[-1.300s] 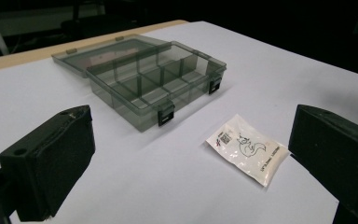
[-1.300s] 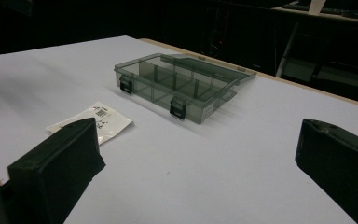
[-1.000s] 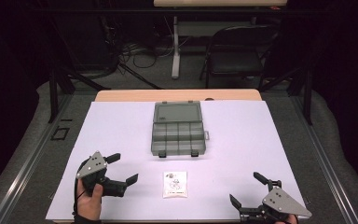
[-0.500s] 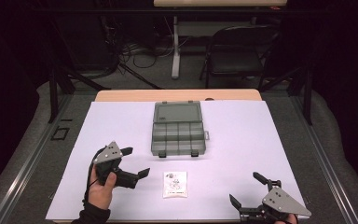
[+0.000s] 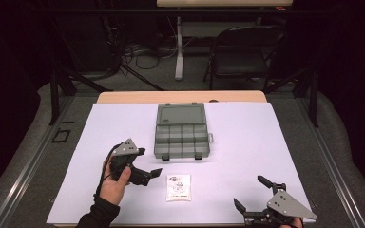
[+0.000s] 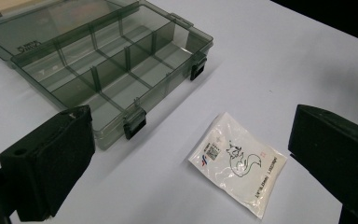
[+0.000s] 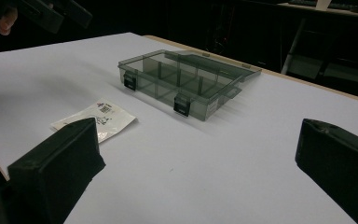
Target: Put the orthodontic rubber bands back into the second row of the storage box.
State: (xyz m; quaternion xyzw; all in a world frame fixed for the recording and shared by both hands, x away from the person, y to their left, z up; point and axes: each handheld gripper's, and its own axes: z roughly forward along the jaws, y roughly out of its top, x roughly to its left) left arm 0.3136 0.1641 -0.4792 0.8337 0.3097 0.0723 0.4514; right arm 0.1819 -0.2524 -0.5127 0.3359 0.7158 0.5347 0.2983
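The left gripper (image 5: 145,164) hangs just left of the small white packet (image 5: 178,187), its jaws spread wide and holding nothing. The packet lies flat on the white desk (image 5: 266,142), near the front edge, a little way in front of the open compartment box (image 5: 182,133). In the left gripper view the packet (image 6: 237,161) sits between the two black jaws but farther out, not yet within their reach. The right gripper (image 5: 261,197) rests low at the front right of the desk, well apart from the packet, jaws also wide and empty.

The likely trouble is the pick itself — the packet is thin, limp and lies flush on a smooth surface. If the jaws come down level they may close on air above it, or push it along the desk instead of catching an edge. Coming in from the left, a push would slide it to the right, away from the hand. Too steep an approach could jam a jaw tip into the desk. A pinch on one corner alone may let the packet droop and slip out on the way to the box (image 6: 107,70), and its low dividers leave small cells — a drooping packet could snag on a wall or land across two.
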